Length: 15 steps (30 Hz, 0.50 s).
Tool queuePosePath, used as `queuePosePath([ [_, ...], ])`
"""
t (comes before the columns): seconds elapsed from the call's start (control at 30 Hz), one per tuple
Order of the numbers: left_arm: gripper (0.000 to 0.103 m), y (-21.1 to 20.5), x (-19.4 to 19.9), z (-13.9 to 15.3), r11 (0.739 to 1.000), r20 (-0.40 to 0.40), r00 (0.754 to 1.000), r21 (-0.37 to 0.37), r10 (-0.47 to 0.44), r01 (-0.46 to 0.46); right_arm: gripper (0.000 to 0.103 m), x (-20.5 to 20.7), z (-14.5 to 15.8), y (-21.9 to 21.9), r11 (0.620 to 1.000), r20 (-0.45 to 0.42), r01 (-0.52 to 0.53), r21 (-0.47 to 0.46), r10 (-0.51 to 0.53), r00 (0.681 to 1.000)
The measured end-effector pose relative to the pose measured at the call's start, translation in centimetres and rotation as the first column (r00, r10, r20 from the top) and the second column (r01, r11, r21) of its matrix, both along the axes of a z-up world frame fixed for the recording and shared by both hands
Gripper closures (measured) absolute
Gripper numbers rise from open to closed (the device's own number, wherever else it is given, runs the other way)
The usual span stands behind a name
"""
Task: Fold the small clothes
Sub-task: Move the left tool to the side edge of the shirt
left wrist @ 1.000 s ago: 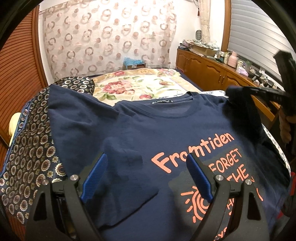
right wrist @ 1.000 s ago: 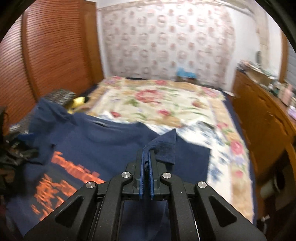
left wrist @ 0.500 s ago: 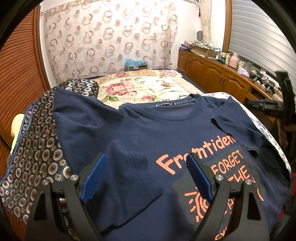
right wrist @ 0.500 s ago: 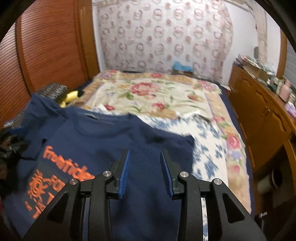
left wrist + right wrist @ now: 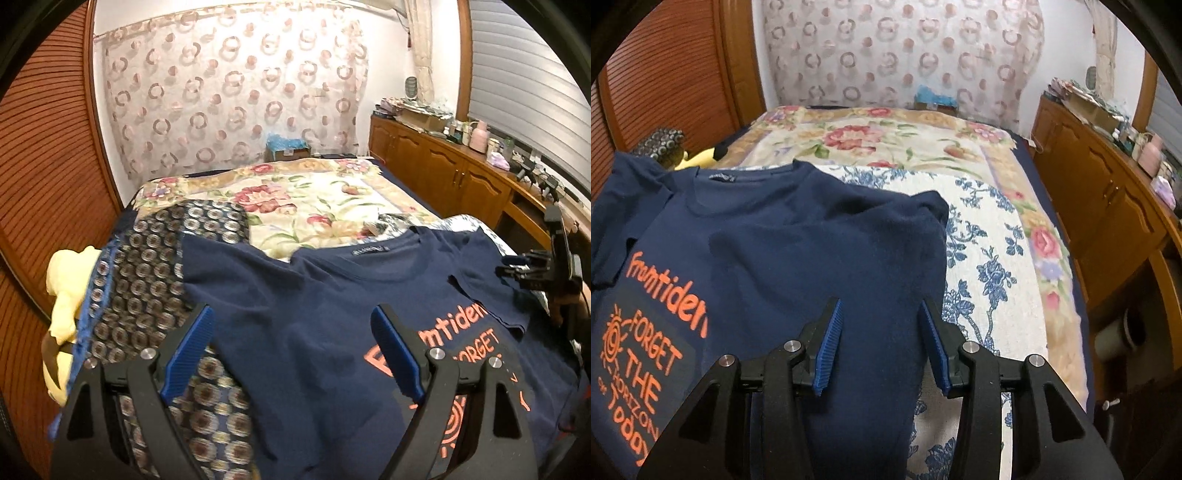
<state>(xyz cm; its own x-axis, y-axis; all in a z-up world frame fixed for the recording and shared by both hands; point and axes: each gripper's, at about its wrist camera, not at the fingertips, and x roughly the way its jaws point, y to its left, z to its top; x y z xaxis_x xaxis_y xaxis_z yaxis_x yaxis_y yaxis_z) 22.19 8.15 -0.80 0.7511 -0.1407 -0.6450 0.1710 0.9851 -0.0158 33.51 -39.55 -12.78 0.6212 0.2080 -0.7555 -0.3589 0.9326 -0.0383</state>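
Navy cotton T-shirt point(image 5: 798, 240) with orange lettering lies flat on the floral bed point(image 5: 993, 258), one sleeve folded inward; left tool point(image 5: 291, 354) and right tool point(image 5: 881, 343) both gape wide, holding nothing.

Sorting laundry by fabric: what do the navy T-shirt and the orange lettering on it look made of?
Navy T-shirt: probably cotton jersey, matte, with soft creases and a ribbed neckline. Orange lettering: likely screen-printed ink or vinyl, flat and opaque with crisp edges.
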Motion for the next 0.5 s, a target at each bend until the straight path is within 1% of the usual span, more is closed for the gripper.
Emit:
queuePosePath([
  [0.13, 0.024, 1.7, 1.1, 0.5, 1.0, -0.009, 1.0, 0.003, 0.023, -0.023, 0.057, 0.0, -0.1, 0.1, 1.0, 0.009, 0.005, -0.014, -0.005, 1.0],
  [0.2, 0.033, 2.5, 2.0, 0.7, 1.0, -0.023, 0.999, -0.003, 0.025, -0.025, 0.054, 0.1, -0.2, 0.3, 1.0, 0.011, 0.006, -0.023, -0.006, 1.0],
  [0.27, 0.038, 2.9, 2.7, 0.6, 1.0, -0.036, 0.999, 0.0, 0.03, -0.03, 0.052, 0.0, -0.3, 0.4, 0.999, 0.014, 0.011, -0.03, -0.01, 1.0],
  [0.33, 0.039, 3.3, 3.5, 0.4, 0.999, -0.048, 0.998, 0.011, 0.035, -0.035, 0.049, 0.1, -0.3, 0.2, 1.0, 0.008, 0.018, -0.023, -0.018, 1.0],
  [0.4, 0.04, 3.6, 4.3, 0.3, 0.999, -0.06, 0.997, 0.023, 0.043, -0.042, 0.043, 0.4, -0.3, -0.1, 0.999, -0.002, 0.03, -0.011, -0.03, 1.0],
  [0.5, 0.04, 4.0, 5.6, 0.1, 0.998, -0.077, 0.995, 0.038, 0.057, -0.054, 0.04, 0.8, -0.5, -0.9, 0.999, -0.029, 0.04, 0.033, -0.039, 0.999],
])
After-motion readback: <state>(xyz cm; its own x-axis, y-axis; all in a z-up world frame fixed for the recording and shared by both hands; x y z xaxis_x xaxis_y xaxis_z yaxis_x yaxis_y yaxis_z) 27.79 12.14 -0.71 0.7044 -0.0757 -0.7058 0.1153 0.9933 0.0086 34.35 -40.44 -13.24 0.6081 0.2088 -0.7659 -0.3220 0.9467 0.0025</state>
